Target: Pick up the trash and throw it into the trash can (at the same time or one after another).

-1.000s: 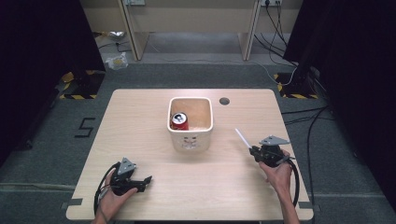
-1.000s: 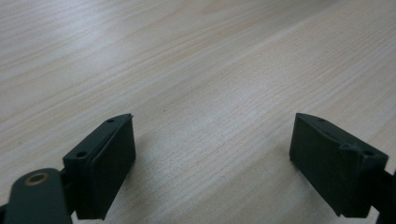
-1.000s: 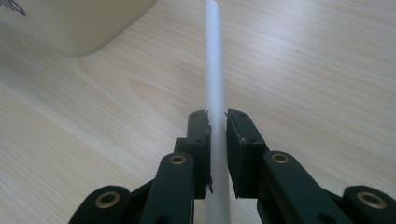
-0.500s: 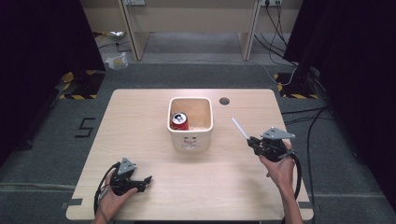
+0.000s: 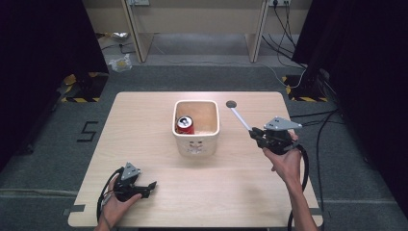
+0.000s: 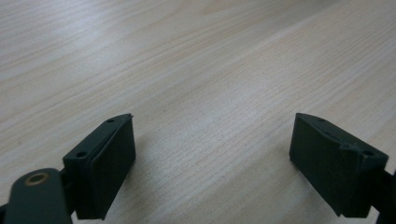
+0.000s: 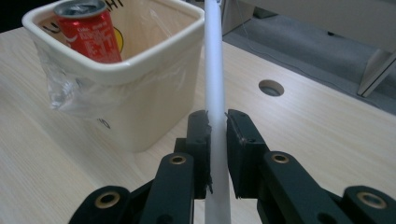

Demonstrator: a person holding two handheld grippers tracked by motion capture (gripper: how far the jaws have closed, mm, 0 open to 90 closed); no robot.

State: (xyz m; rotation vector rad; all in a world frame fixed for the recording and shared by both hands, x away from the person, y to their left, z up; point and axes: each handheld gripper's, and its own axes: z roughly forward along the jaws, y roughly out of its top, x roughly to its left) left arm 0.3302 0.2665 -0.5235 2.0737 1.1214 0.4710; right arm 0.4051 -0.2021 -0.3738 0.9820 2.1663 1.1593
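Observation:
My right gripper (image 5: 255,135) (image 7: 215,122) is shut on a thin white stick (image 5: 239,118) (image 7: 214,74), held above the table to the right of the bin; the stick slants up and away from the jaws. A cream square bin (image 5: 196,126) (image 7: 126,65) with a clear liner stands mid-table, and a red soda can (image 5: 184,125) (image 7: 88,32) stands upright inside it at its left. My left gripper (image 5: 150,186) (image 6: 212,154) rests low over the table near the front left corner, its jaws wide apart with bare wood between them.
The light wooden table (image 5: 144,120) has a round cable hole (image 5: 231,103) (image 7: 271,87) behind the bin's right corner. Grey carpet surrounds it, with desk legs and cables at the back and black curtains at both sides.
My right gripper has risen and shifted slightly toward the bin, carrying the white stick. The left gripper has stayed where it was.

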